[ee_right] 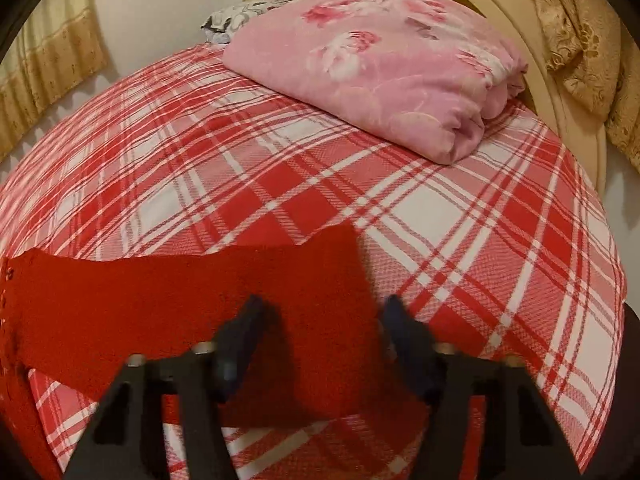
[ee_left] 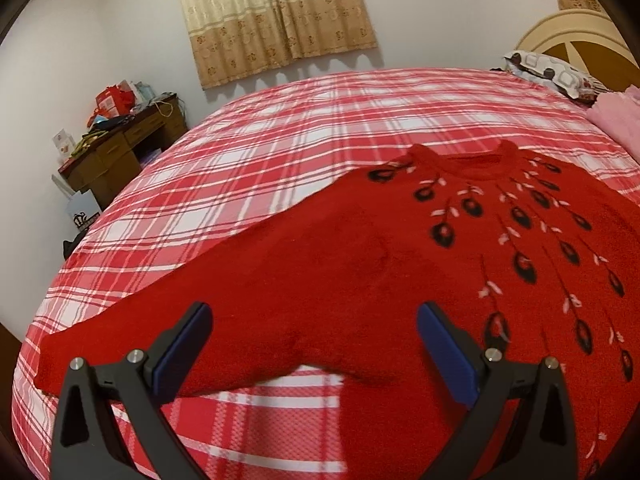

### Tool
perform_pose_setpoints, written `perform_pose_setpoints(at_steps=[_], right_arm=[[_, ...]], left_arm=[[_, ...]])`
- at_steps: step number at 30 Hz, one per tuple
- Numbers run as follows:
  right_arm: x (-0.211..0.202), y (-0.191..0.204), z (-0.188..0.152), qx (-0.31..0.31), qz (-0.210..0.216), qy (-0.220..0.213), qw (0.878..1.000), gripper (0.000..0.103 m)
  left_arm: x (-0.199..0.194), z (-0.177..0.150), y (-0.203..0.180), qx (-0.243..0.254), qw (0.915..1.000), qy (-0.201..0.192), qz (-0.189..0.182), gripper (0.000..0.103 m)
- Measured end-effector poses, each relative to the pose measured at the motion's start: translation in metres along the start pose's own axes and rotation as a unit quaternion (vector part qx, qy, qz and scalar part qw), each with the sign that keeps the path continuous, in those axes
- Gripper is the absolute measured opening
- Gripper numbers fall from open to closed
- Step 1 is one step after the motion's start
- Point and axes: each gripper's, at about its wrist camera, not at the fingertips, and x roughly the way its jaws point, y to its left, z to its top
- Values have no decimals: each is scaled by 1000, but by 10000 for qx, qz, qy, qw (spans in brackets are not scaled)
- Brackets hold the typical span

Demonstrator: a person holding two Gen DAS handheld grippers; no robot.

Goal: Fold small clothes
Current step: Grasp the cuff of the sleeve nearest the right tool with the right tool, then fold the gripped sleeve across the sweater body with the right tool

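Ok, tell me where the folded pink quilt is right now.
In the right wrist view the folded pink quilt lies at the head of the plaid bed, against the cream headboard, beyond the red sweater's sleeve.

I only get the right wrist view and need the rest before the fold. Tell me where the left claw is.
Observer: The left claw is open, hanging over the red sweater near where its other sleeve meets the body.
Operator: Report how that sleeve lies.
Observer: It is stretched out flat on the checked bedsheet, with its cuff toward the bed's edge.
Operator: Describe the collar end.
Observer: The round neckline lies on the far side from the claw, with black bud embroidery fanning out below it, facing up.
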Motion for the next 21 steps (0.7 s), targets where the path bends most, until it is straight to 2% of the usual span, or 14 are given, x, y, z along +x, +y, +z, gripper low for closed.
perform_pose_setpoints(at_steps=[2,3,7,13,21], right_arm=[[0,5,1,-134,61,36,9999,27],[0,9,2,-211,152,64,9996,11],[-9,23,7,-368,256,47,9990,10],[-37,60,18,-665,481,-274,9962,9],[-86,119,38,-1025,998,-638,9877,9]], left_arm=[[3,0,5,0,10000,-7,86,103],[4,-1,8,-1,9999,-7,139,103],[7,-1,27,-158,9996,-5,233,103],[11,-6,47,-285,9988,7,404,103],[9,-13,65,-433,9981,29,446,103]])
